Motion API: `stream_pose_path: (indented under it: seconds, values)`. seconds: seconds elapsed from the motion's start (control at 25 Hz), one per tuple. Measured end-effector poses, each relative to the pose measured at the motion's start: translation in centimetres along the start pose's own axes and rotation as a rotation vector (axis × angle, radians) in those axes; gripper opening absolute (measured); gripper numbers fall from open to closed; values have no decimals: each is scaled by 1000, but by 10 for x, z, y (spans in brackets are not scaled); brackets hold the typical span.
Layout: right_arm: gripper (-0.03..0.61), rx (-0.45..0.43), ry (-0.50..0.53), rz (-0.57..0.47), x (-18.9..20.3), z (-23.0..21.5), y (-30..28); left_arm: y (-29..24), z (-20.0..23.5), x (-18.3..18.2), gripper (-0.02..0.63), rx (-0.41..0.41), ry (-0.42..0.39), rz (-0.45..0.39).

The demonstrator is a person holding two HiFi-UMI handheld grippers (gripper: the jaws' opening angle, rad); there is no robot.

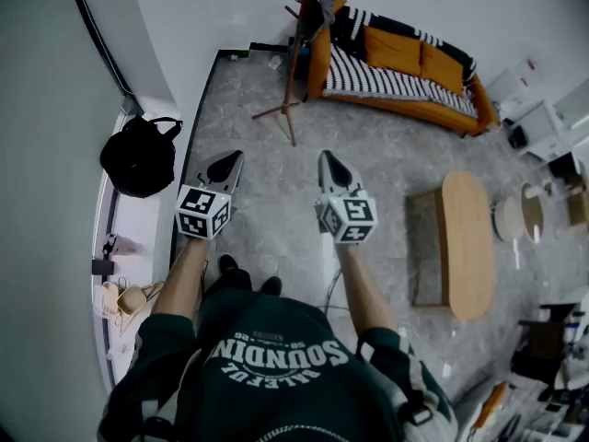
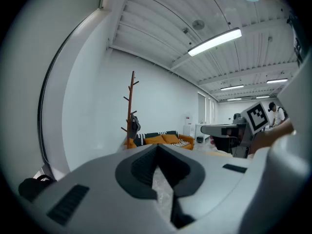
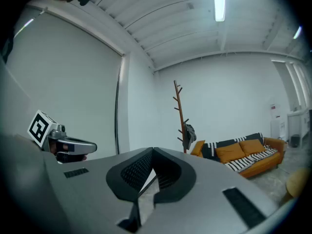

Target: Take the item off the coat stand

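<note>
A tall wooden coat stand (image 1: 294,58) rises at the far end of the room beside the sofa. A dark item (image 1: 323,1) hangs from one of its upper pegs. The left gripper view shows the stand (image 2: 130,112) and the item (image 2: 134,125) far ahead; in the right gripper view the stand (image 3: 181,115) and item (image 3: 189,132) are equally distant. My left gripper (image 1: 230,160) and right gripper (image 1: 329,159) are held side by side at waist height, pointing at the stand. Both are shut and hold nothing, with the tips meeting in each own view: left gripper (image 2: 157,146), right gripper (image 3: 152,151).
An orange sofa (image 1: 405,67) with a striped throw sits right of the stand. A black backpack (image 1: 139,156) lies on a white ledge by the left wall. A wooden coffee table (image 1: 467,243) stands at right. Grey stone floor (image 1: 276,191) runs between me and the stand.
</note>
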State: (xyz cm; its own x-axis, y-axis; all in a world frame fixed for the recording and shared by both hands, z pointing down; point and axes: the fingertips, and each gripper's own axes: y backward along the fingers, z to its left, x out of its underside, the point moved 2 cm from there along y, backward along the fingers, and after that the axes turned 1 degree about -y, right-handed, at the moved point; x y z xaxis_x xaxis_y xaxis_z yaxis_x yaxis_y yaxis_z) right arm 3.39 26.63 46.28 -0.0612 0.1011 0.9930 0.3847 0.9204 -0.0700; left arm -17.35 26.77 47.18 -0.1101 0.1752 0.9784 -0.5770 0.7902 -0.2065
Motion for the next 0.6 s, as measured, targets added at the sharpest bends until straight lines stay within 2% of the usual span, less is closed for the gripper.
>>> stream_pose_path:
  seconds: [0.24, 0.36, 0.6]
  values:
    - [0, 0, 35, -31, -5, 7, 7, 6, -2, 5, 1, -4, 8, -7]
    - [0, -17, 3, -26, -2, 6, 10, 6, -4, 6, 0, 8, 9, -10]
    - [0, 22, 13, -21, 1, -1, 17, 4, -10, 7, 1, 13, 12, -7]
